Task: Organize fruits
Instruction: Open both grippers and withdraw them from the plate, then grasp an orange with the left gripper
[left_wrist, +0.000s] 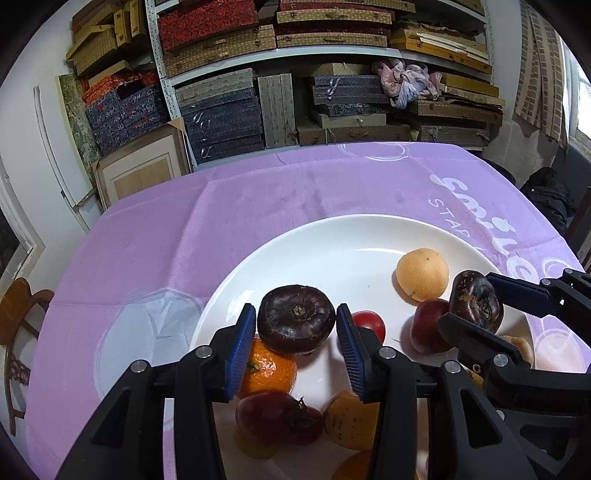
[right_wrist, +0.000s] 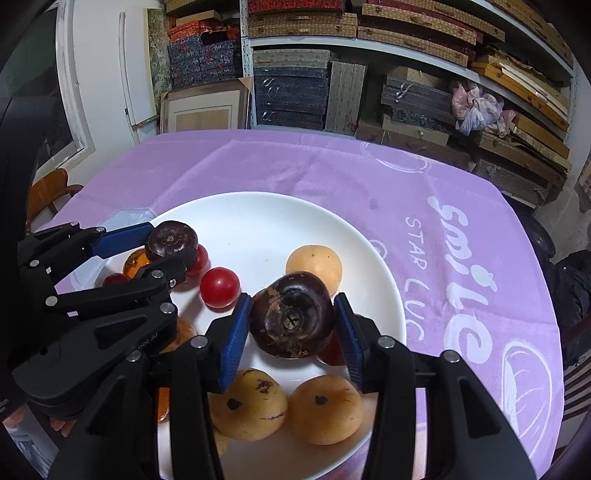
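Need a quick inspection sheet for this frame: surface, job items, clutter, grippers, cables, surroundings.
Surface: purple tablecloth with white print.
Job's things: white plate holding a red fruit, pale orange fruits and an orange.
Clutter: nothing seen.
Grippers: left gripper shut on a dark purple fruit; right gripper shut on a second dark purple fruit, both over the plate.
Cables: nothing seen.
Surroundings: shelves of boxes, wooden chair.
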